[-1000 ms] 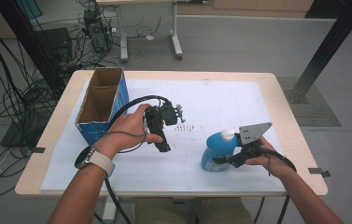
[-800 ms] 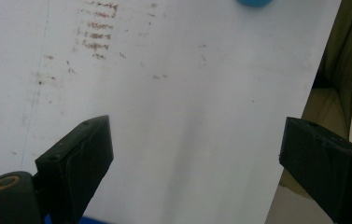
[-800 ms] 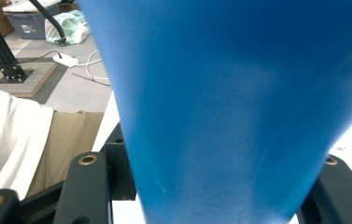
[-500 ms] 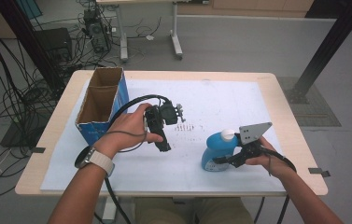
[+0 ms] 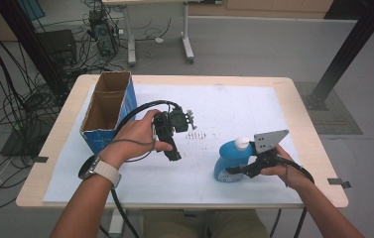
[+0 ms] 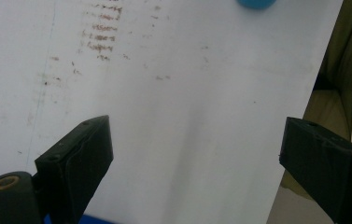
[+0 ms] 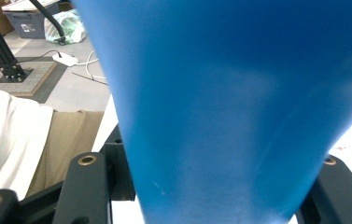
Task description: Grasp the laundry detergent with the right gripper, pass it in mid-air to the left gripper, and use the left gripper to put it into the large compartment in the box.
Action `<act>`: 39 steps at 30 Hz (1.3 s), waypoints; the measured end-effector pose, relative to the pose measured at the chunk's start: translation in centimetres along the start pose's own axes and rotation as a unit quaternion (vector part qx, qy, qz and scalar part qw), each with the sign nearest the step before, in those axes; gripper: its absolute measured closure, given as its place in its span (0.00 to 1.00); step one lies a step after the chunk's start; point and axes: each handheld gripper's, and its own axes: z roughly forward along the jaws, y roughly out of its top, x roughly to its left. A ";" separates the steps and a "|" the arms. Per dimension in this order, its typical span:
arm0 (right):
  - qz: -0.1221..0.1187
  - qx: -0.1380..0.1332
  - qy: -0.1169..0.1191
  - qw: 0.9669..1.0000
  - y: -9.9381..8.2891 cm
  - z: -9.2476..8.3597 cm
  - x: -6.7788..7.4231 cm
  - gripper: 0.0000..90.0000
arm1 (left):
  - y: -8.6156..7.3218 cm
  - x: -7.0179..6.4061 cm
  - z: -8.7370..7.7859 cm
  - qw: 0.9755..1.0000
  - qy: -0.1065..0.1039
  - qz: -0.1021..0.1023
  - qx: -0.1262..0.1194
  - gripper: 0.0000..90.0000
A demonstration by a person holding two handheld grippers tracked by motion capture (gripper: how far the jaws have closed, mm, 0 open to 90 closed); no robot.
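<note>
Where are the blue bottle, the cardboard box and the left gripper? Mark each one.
blue bottle [image 5: 226,159], high view, on its body.
cardboard box [image 5: 126,101], high view, on its blue side wall.
left gripper [image 6: 194,156], left gripper view, midway between its open jaws.

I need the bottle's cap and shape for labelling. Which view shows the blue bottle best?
The high view: the whole blue bottle with its white cap stands on the table. The right gripper view gives a close blue wall; the left gripper view catches a blue sliver.

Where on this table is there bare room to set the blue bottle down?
Bare room: the far right of the table, beyond the bottle, and the near strip between both hands. Crowded: the left side, with the box and left gripper.
</note>
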 end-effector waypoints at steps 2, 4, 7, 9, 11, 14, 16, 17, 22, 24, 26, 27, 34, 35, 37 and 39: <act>0.001 0.000 0.000 1.000 0.0 0.0 0.0 0.47 | 0.0 0.0 -0.1 1.000 0.000 0.000 -0.001 0.11; 0.000 0.001 0.001 1.000 0.0 0.0 0.0 0.48 | 0.1 0.0 -0.2 1.000 0.002 0.000 -0.001 0.11; -0.002 0.003 0.001 1.000 0.1 0.0 0.0 0.48 | 0.1 -0.1 -0.4 1.000 0.004 0.000 -0.003 0.11; -0.001 0.004 0.001 1.000 0.1 0.0 0.0 0.48 | 0.2 -0.1 -0.6 1.000 0.005 0.002 -0.003 0.10; 0.001 0.004 0.001 1.000 0.2 0.0 0.0 0.48 | 0.3 -0.2 -0.9 1.000 0.005 0.002 -0.006 0.10; 0.003 0.005 0.001 1.000 0.2 0.0 -0.1 0.48 | 0.5 -0.3 -1.2 1.000 0.007 0.004 -0.008 0.09; 0.004 0.006 0.001 1.000 0.3 0.1 -0.1 0.48 | 0.7 -0.5 -1.5 1.000 0.008 0.006 -0.009 0.08; 0.004 0.006 0.001 1.000 0.3 0.1 -0.1 0.48 | 0.9 -0.5 -1.7 1.000 0.010 0.008 -0.009 0.08; 0.012 0.003 0.007 1.000 0.4 0.0 -0.1 0.48 | 1.4 -0.7 -2.8 1.000 0.014 0.012 -0.016 0.07; 0.013 -0.001 0.006 1.000 0.6 -0.1 -0.1 0.48 | 1.6 -0.8 -3.1 1.000 0.011 0.014 -0.018 0.07; 0.015 -0.003 0.007 1.000 1.0 -0.2 -0.1 0.48 | 1.8 -0.9 -3.4 1.000 0.009 0.017 -0.019 0.08; 0.014 -0.003 0.007 1.000 1.1 -0.3 -0.2 0.48 | 1.9 -0.9 -3.5 1.000 0.010 0.018 -0.021 0.08; 0.012 0.003 0.010 1.000 2.4 -0.4 -0.3 0.48 | 2.7 -1.0 -4.4 0.999 0.001 0.028 -0.021 0.07; 0.013 0.003 0.012 1.000 2.6 -0.4 -0.4 0.48 | 2.9 -0.9 -4.7 0.999 0.000 0.029 -0.020 0.07; 0.012 0.005 0.012 1.000 3.0 -0.4 -0.4 0.48 | 3.2 -0.9 -5.2 0.999 -0.001 0.033 -0.020 0.06; 0.011 0.004 0.012 1.000 3.4 -0.4 -0.6 0.48 | 3.5 -0.8 -5.6 0.999 0.000 0.039 -0.018 0.06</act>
